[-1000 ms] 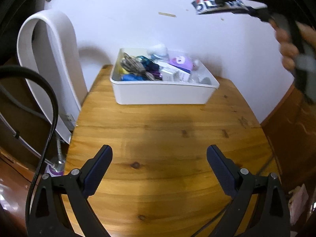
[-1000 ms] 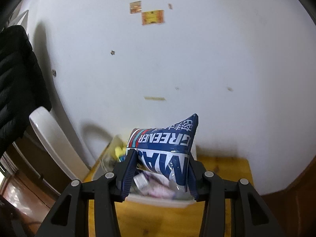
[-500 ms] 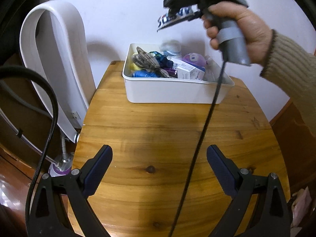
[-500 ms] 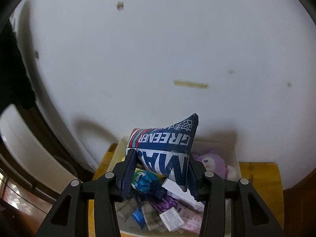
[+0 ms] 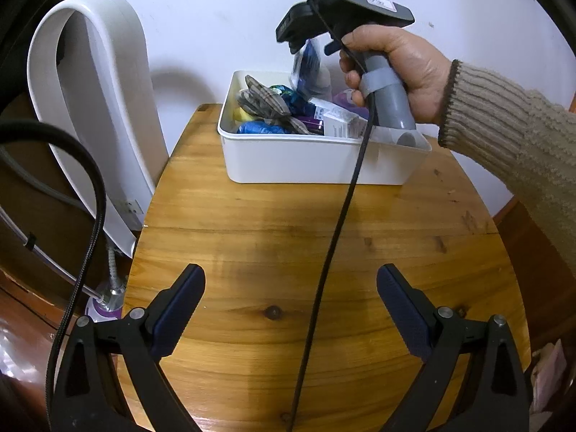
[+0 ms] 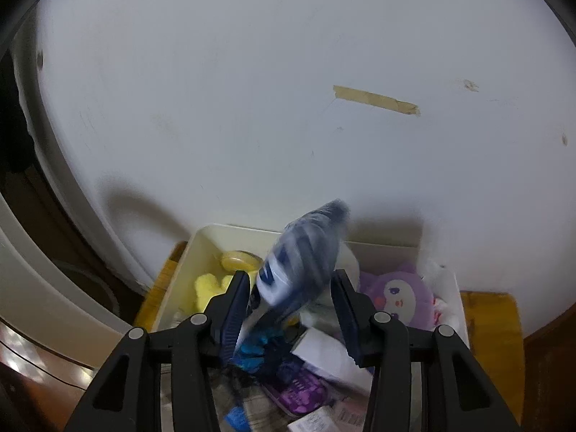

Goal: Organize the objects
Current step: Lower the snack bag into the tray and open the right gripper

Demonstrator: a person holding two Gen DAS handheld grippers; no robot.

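Here the blue snack packet [image 6: 302,266] hangs blurred between the pads of the right gripper [image 6: 291,309], tilted over the middle of the white bin [image 5: 324,165] that sits at the far edge of the wooden table [image 5: 288,252]. The right jaws have just been opening, and a gap shows on both sides of the packet, so it looks released and dropping rather than pinched. The left gripper [image 5: 291,309] hovers over the near edge of the table with its tongs spread wide and nothing between them. The bin is already crowded: a purple plush [image 6: 396,295] toward its far right corner, a yellow soft thing [image 6: 208,288] at its far left, and small boxes and wrappers near its front wall. The packet seems light, puffy with air and slick-skinned, so it will likely squash and slide under a hard squeeze. If it needs lifting again, the flat sealed end would probably be the surest place to pinch.
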